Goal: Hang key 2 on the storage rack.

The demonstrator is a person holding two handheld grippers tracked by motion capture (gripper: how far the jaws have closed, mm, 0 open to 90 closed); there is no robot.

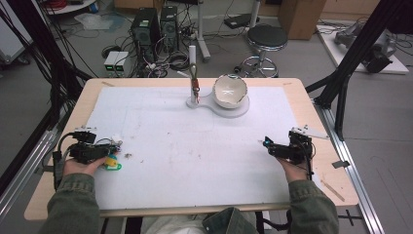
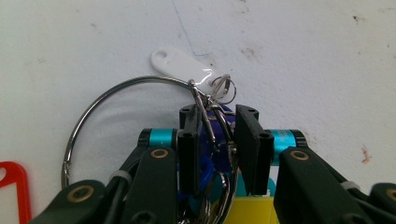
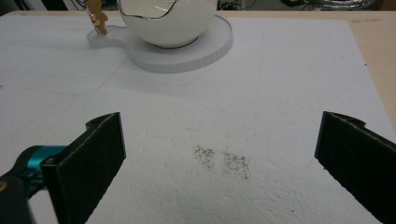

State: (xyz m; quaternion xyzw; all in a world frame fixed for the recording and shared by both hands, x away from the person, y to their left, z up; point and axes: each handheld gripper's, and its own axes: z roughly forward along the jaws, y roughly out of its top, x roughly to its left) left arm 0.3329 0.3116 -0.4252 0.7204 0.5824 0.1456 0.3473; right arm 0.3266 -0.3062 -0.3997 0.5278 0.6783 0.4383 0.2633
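Two grippers: left gripper (image 2: 218,140) clamps a key ring (image 2: 116,100) (tags half hidden); right gripper (image 3: 219,158) gapes wide.

Even, soft overhead light falls on the white mat (image 1: 195,146), which reads bright without burning out, while the floor behind it sits dimmer. Shadows on the mat are faint: a pale one spreads left of the bowl (image 3: 168,21) and its base. A small glare spot shines on the white tag (image 2: 180,65), just above the metal ring (image 2: 93,105). The high view is soft and low in detail; straight frame bars bow slightly toward its edges.
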